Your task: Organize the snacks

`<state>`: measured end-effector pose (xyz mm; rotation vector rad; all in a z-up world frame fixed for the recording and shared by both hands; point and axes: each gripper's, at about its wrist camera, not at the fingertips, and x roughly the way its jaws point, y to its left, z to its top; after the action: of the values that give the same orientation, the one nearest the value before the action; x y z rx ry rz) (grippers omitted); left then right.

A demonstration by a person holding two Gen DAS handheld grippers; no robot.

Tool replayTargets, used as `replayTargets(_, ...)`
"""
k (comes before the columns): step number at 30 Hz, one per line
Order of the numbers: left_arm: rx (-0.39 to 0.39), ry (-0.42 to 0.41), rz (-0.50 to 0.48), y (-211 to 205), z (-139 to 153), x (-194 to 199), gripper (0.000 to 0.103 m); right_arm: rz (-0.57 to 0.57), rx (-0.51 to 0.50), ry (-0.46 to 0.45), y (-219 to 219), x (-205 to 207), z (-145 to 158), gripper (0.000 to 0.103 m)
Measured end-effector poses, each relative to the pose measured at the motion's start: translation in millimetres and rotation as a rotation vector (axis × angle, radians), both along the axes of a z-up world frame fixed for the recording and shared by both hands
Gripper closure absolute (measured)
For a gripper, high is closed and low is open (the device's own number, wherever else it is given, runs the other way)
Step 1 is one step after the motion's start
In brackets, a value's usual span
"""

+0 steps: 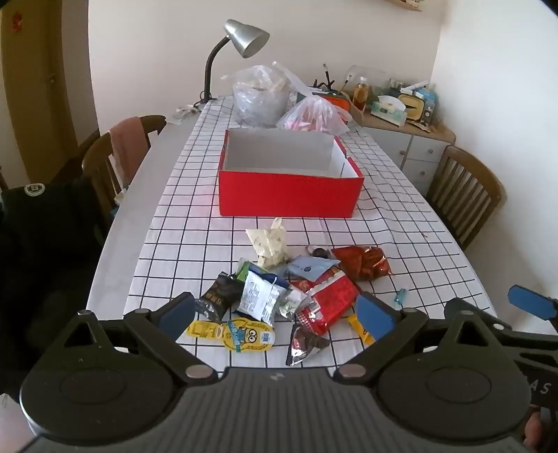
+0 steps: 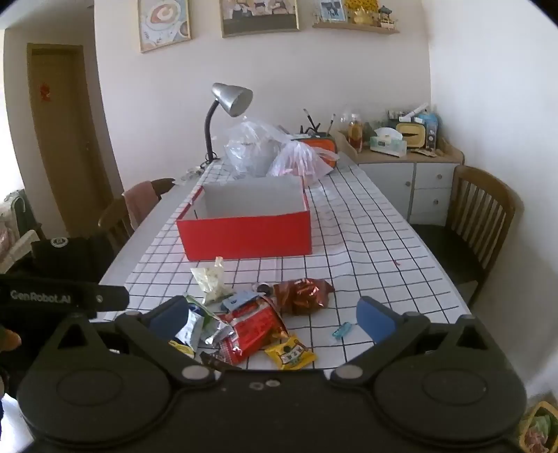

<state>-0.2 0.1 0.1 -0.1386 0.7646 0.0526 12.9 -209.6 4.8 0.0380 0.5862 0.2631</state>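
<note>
Yellow Minion packet [image 1: 244, 334] shows only leftward; framed pictures [image 2: 259, 17] only rightward.

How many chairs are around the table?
3. One chair stands on the right side by the cabinet; two chairs stand along the left side, one draped with pink cloth. More may be hidden.

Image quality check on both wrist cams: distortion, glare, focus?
Left wrist: strong fisheye, black corners, tablecloth grid bows; soft daylight, glare on foil packs; mild softness. Right wrist: same bowing, door and wall curve; lamp shade shines; box readable, far clutter soft.
</note>
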Motion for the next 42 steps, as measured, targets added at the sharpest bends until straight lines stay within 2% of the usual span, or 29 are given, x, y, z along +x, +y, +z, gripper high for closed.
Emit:
replayTargets(4, -0.001, -0.014, -0.009, 3, 1, -2, 0.004, 0.013, 0.016, -0.028, 2, -9, 8, 0.0)
replayTargets(8, 0.019, -0.032, -0.009, 5, 4, -17, 0.004, 0.007, 0.023, -0.018, 4, -13, 12, 0.0)
replayTargets(21, 0.038, -0.005, -0.022, 3, 17, -25, 0.004, 0.013, 0.015, 0.005, 7, -17, 14, 0.0)
replayTargets(42, 0.036, 0.002, -0.028, 3, 16, -23, 0.004, -0.003, 0.009, 0.033, 8, -14, 14, 0.0)
